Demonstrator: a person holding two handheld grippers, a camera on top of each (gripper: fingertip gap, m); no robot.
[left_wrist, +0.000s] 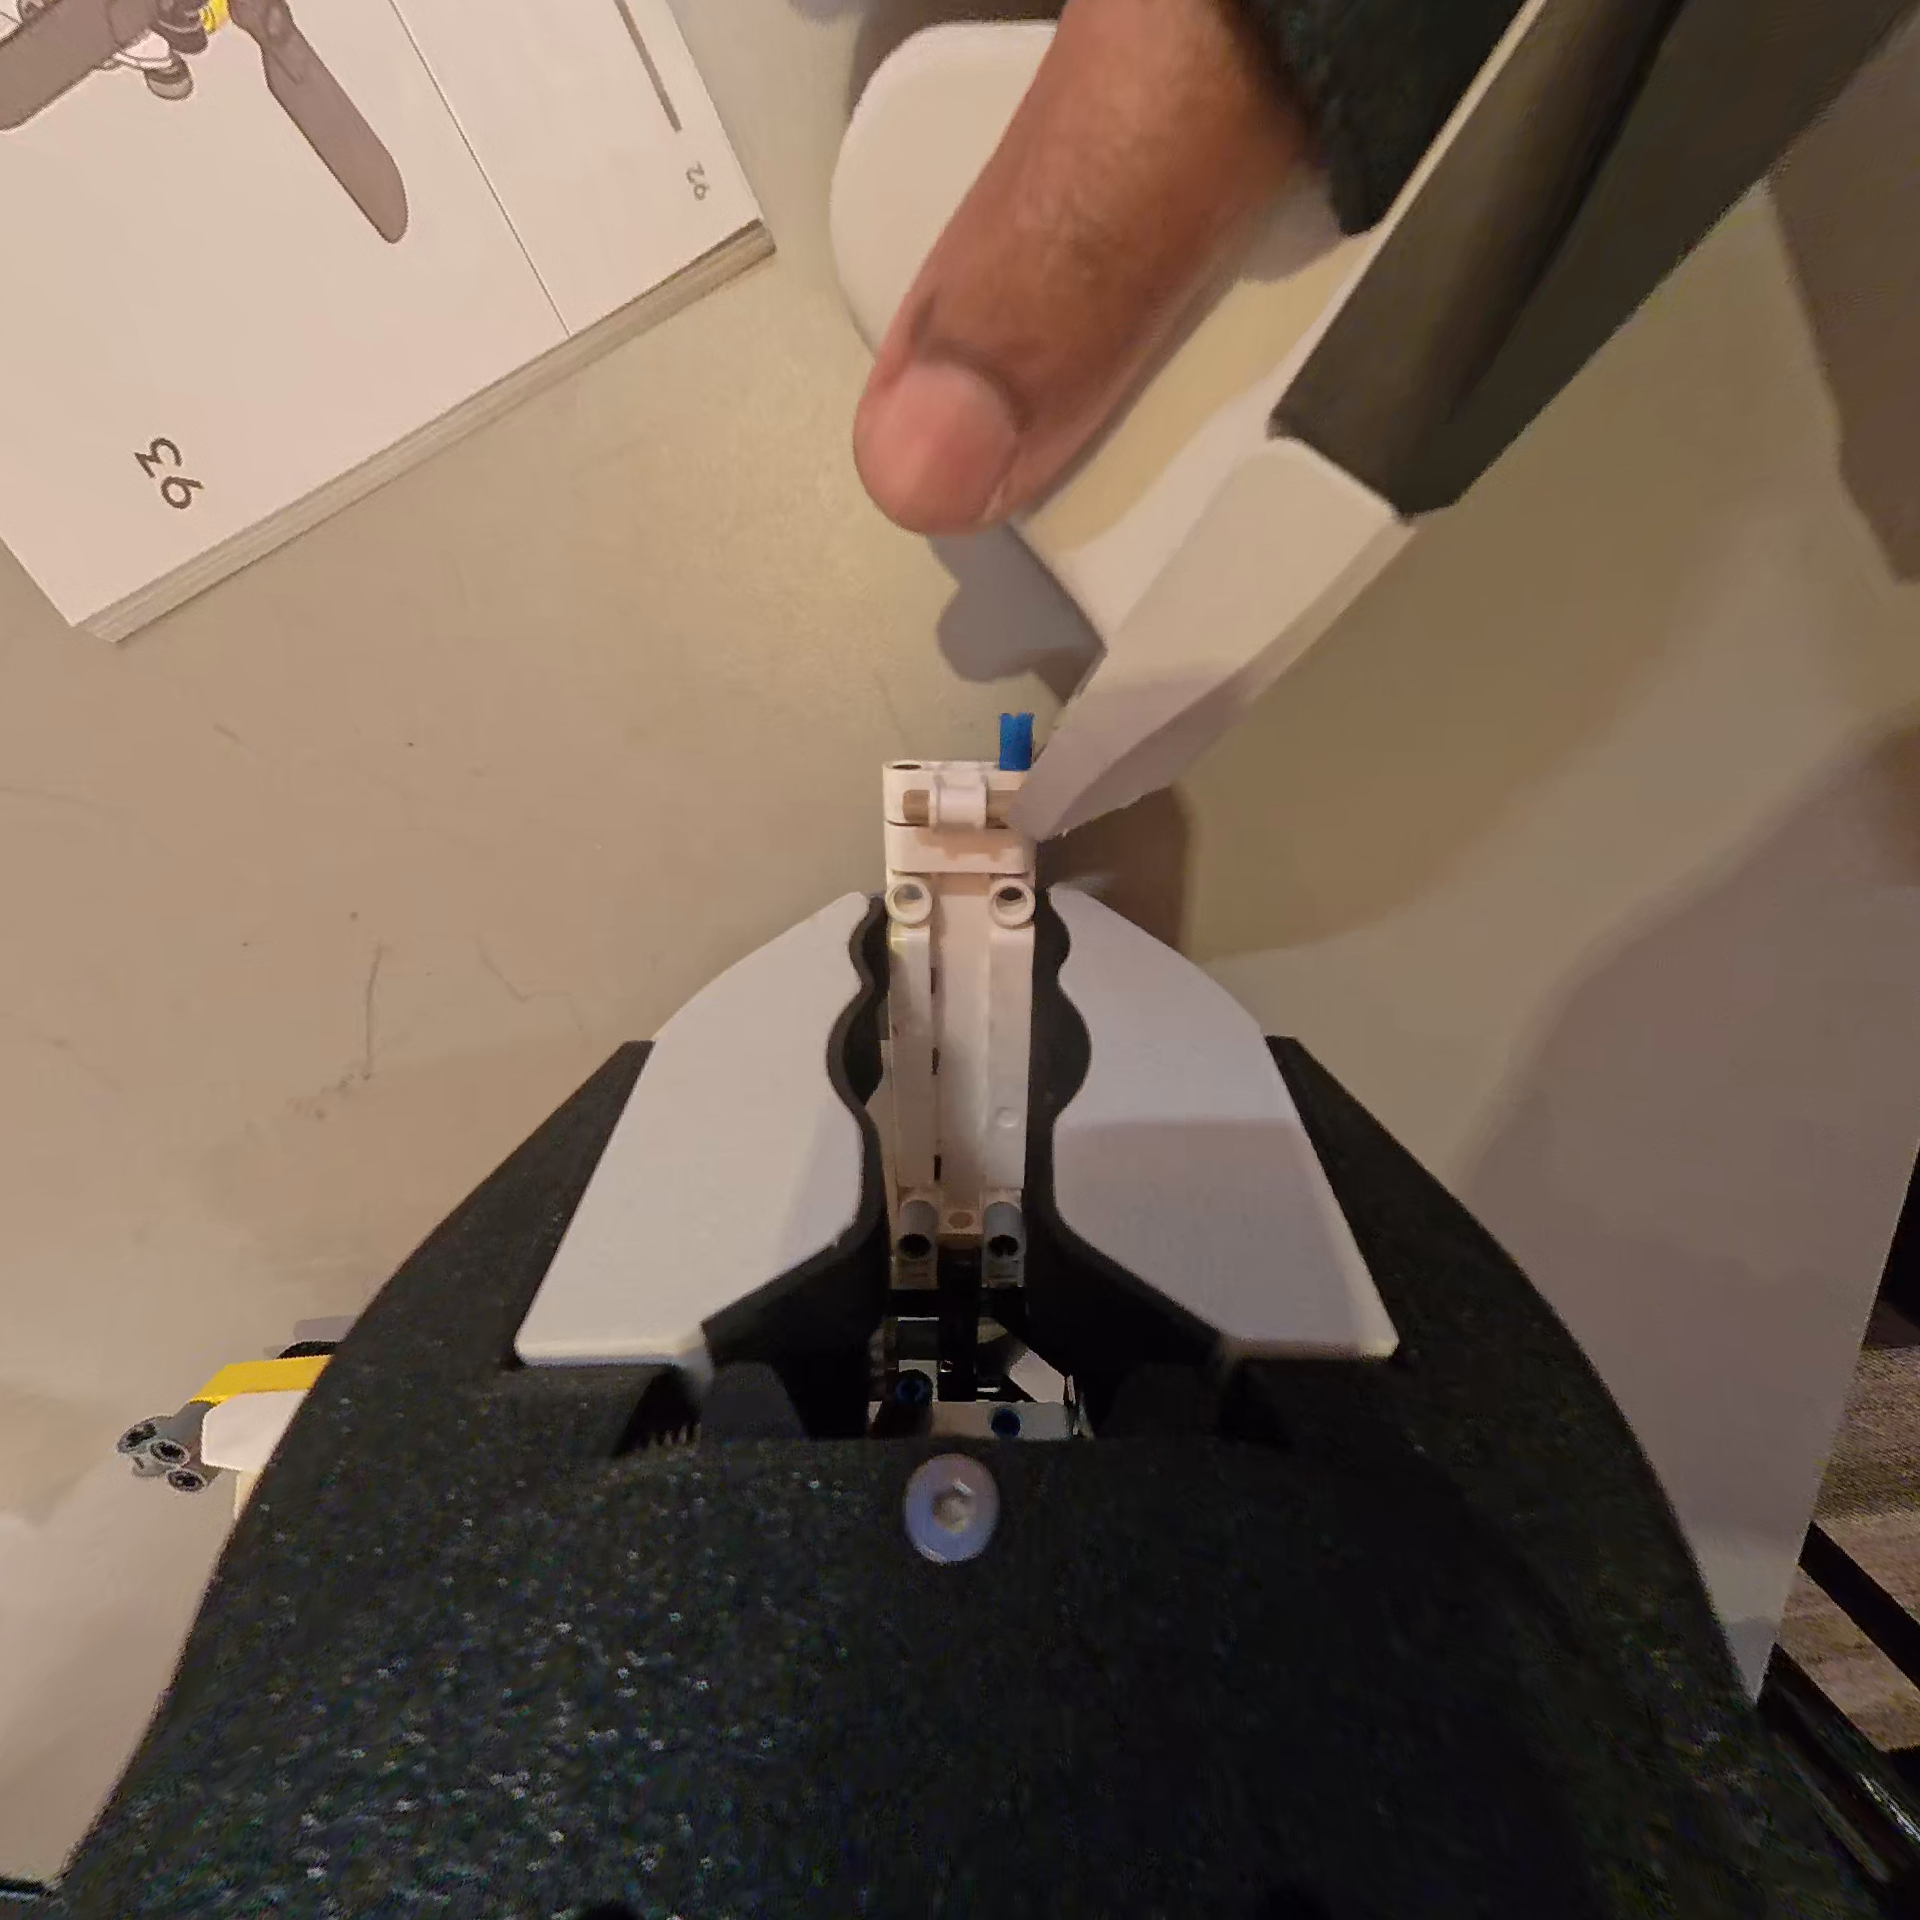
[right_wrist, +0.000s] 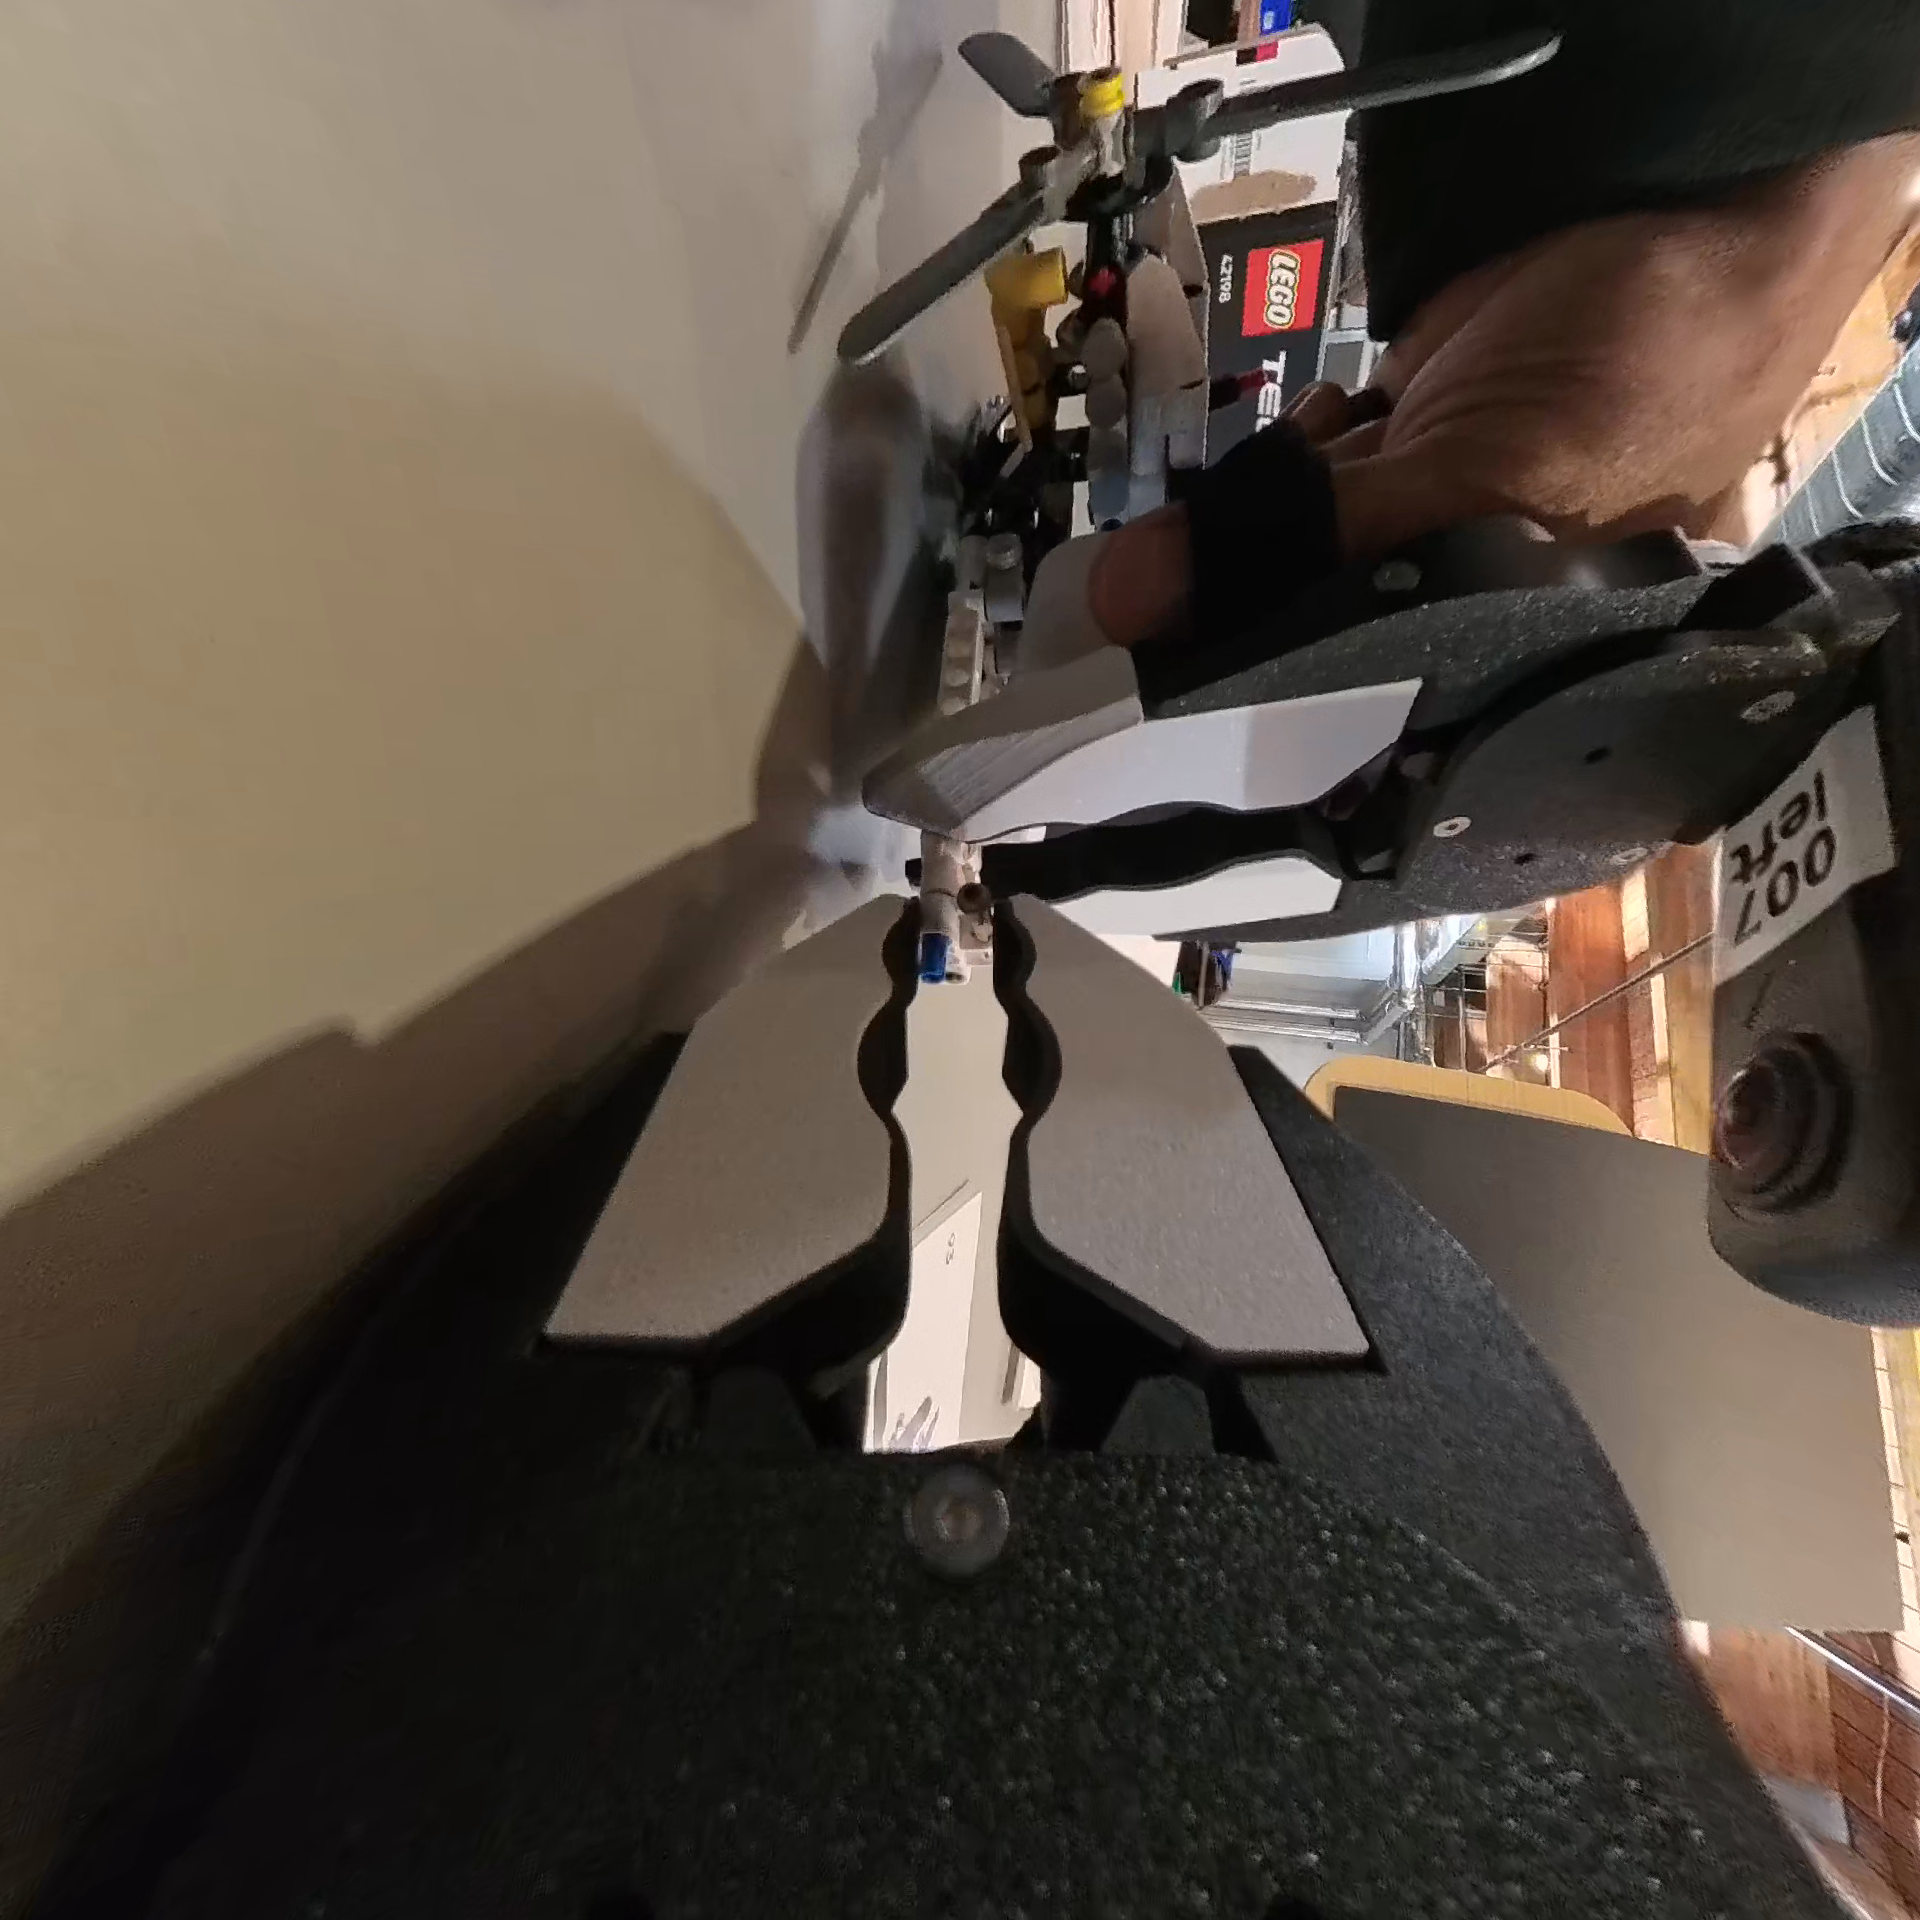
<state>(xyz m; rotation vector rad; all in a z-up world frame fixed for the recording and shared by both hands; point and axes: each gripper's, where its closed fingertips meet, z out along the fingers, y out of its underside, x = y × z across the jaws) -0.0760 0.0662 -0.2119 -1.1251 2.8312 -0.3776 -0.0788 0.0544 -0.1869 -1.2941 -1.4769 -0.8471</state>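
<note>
An open instruction booklet (left_wrist: 343, 260) with printed page numbers lies far left on the beige table (left_wrist: 416, 831), a yellow-and-grey brick piece (left_wrist: 223, 1429) nearer. At centre, the left gripper (left_wrist: 961, 935) clamps a white brick assembly (left_wrist: 961, 1039) between both pads. A blue pin (left_wrist: 1013, 740) sticks from its tip. The right gripper (right_wrist: 948, 935), narrowly parted, straddles that tip. A branded box (right_wrist: 1273, 312) stands behind a rotor model (right_wrist: 1081, 208).

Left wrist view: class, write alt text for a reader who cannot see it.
The left gripper clamps a white brick assembly upright between its pads, a blue pin on top. The right gripper's fingertip reaches its top corner; an open booklet lies behind.
</note>
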